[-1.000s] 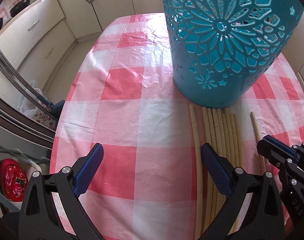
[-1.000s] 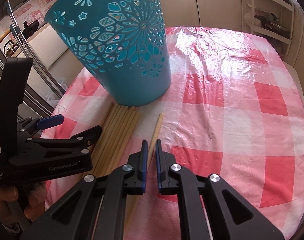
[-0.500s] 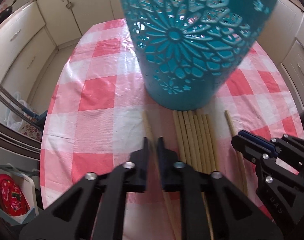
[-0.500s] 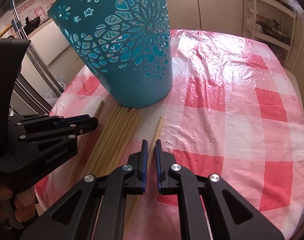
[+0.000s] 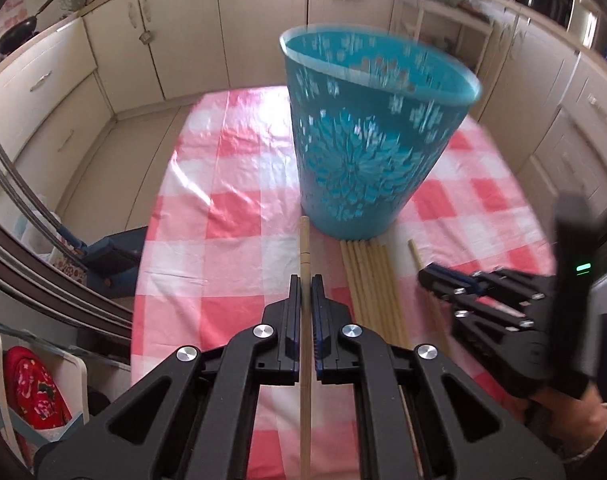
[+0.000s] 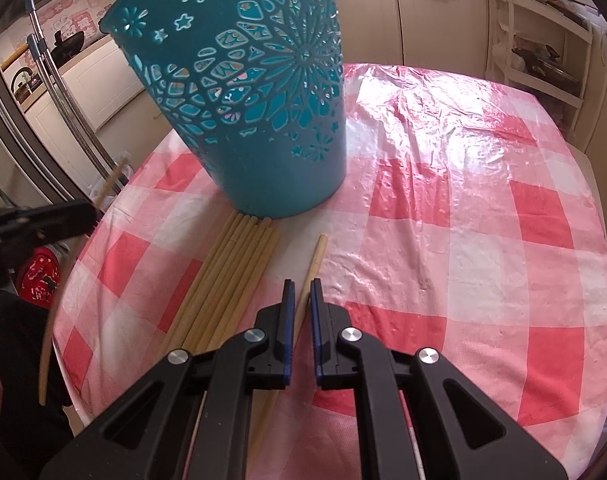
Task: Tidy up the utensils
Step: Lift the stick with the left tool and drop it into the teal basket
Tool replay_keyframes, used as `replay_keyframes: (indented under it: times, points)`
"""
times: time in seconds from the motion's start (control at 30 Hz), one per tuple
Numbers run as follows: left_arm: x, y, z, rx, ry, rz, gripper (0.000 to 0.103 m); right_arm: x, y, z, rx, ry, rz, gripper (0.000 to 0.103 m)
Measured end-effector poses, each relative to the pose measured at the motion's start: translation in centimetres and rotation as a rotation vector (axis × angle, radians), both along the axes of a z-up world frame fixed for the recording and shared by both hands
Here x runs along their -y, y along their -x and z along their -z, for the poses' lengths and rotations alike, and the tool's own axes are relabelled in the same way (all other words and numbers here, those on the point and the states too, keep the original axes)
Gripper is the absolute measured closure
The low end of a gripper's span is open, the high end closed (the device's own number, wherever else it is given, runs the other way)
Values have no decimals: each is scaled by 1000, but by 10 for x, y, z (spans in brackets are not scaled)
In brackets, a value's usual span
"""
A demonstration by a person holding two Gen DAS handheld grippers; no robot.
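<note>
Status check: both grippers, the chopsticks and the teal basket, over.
Left gripper shut on one bamboo chopstick, lifted. Right gripper shut on another single chopstick, on the tablecloth. Bundle lies before teal perforated basket. Nothing blocking.

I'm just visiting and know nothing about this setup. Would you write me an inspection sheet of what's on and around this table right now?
Surface: round table with pink checked plastic cloth.
Job's things: teal basket upright; bundle of chopsticks lying at its base; one chopstick lifted; another chopstick on the cloth.
Clutter: nothing seen.
Grippers: left hand-held gripper shut on the lifted chopstick; right hand-held gripper shut on the other.
Cables: nothing seen.
Surroundings: cream kitchen cabinets, pan on the counter.
</note>
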State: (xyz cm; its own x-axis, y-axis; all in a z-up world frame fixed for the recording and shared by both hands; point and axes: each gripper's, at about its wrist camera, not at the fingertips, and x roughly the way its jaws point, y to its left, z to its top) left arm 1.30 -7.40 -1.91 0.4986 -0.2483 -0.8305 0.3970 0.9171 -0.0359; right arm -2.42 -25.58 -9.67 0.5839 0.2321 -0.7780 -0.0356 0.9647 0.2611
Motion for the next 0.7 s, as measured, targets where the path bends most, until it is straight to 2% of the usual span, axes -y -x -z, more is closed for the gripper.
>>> replay_keyframes:
  times: [0.17, 0.37, 0.53, 0.7]
  points:
    - [-28, 6, -64, 68, 150, 14, 98, 1, 0, 0, 0, 3, 2, 95]
    - [-21, -3, -124, 198, 269, 26, 98, 1, 0, 0, -2, -2, 3, 95]
    - [2, -28, -150, 287, 317, -8, 98, 4, -1, 0, -3, -11, 6, 95]
    - [29, -56, -163, 387, 371, -54, 98, 8, -1, 0, -6, -26, 7, 95]
